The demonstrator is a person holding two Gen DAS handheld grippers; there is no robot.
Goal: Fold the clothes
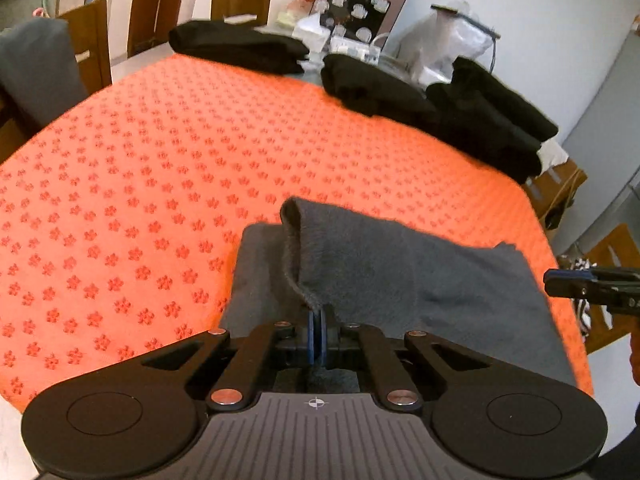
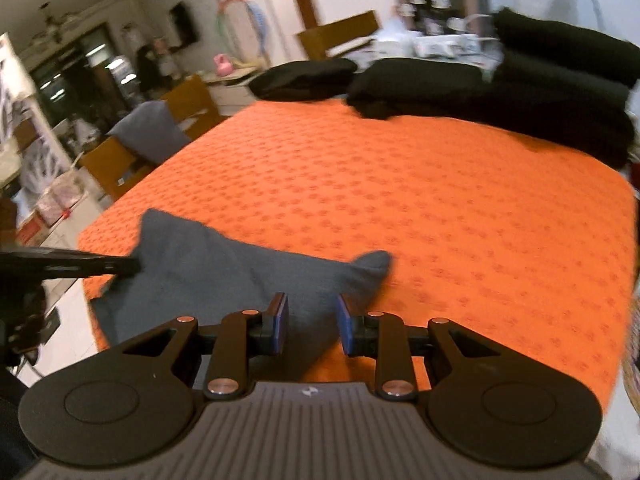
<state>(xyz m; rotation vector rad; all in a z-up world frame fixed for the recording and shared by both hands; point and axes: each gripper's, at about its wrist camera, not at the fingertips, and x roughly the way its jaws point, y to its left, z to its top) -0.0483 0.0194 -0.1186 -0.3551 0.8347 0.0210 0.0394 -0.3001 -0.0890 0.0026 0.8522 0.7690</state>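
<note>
Cloth (image 1: 360, 276) sits at your near edge of the orange tabletop (image 1: 160, 160), grey and only half folded. Your left tool (image 1: 319, 320) is pinched tight on its raised hem. Your right tool (image 2: 313, 328) hangs part open above the cloth's other end, gripping nothing. Black piles (image 1: 460, 112) at the far side look folded already, though blur hides detail. This one remains to finish.
</note>
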